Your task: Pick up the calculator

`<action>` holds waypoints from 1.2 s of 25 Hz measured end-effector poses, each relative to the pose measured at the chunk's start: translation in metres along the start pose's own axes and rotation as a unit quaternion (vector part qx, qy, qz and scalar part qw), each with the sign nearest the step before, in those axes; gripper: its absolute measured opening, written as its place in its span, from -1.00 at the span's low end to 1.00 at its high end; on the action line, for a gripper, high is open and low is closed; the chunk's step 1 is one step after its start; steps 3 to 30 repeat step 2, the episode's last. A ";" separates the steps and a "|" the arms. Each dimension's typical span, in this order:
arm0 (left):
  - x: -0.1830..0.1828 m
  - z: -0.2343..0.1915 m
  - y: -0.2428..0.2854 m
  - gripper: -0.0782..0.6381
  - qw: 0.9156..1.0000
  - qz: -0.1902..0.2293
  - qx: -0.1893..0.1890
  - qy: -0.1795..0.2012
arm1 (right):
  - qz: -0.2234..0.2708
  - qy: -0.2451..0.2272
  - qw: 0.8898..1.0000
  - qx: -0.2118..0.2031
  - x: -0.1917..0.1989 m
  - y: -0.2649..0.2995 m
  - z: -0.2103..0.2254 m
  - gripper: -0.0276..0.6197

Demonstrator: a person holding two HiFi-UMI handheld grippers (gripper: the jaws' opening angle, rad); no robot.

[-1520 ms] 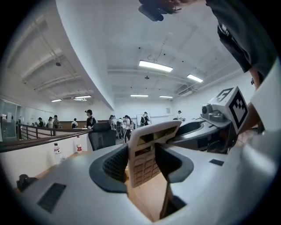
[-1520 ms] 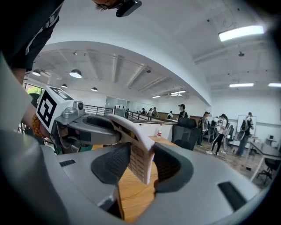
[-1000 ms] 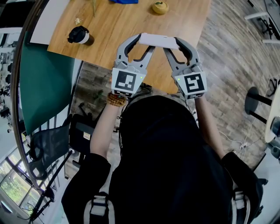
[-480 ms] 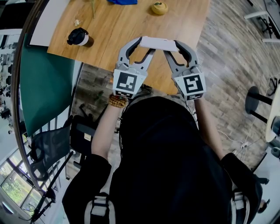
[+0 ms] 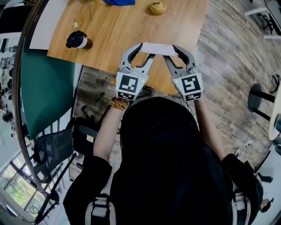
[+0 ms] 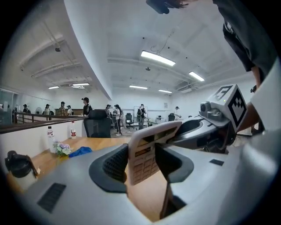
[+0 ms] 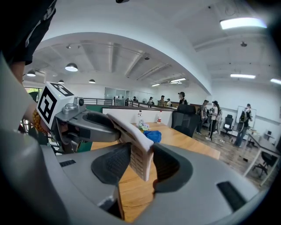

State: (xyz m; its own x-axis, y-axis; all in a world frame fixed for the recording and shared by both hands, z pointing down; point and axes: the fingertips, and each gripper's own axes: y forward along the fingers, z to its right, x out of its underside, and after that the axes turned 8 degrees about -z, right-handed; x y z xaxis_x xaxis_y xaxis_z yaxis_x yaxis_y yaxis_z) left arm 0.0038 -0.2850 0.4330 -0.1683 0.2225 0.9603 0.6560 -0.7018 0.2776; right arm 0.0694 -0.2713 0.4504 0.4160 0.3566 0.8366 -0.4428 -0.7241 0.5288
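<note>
A white calculator (image 5: 158, 48) hangs above the near edge of the wooden table (image 5: 114, 30), held between both grippers. My left gripper (image 5: 141, 47) is shut on its left end, and in the left gripper view the calculator (image 6: 147, 154) shows its keys between the dark pads. My right gripper (image 5: 175, 49) is shut on the right end; the right gripper view shows the calculator (image 7: 136, 147) edge-on between the jaws, with the left gripper (image 7: 88, 125) beyond it.
A black-lidded cup (image 5: 77, 40) stands at the table's left, a yellow round object (image 5: 157, 7) and a blue cloth (image 5: 118, 2) at the far side. A black chair (image 5: 57, 145) stands below the table's left. Several people stand far back in the room (image 6: 112, 112).
Both grippers with the calculator have sunk slightly toward the table. Their grip on it is unchanged.
</note>
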 end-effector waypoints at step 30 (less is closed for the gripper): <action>0.006 0.004 0.003 -0.20 1.000 -0.007 0.001 -0.005 | -0.006 -0.004 1.000 0.001 0.006 0.000 0.001 -0.41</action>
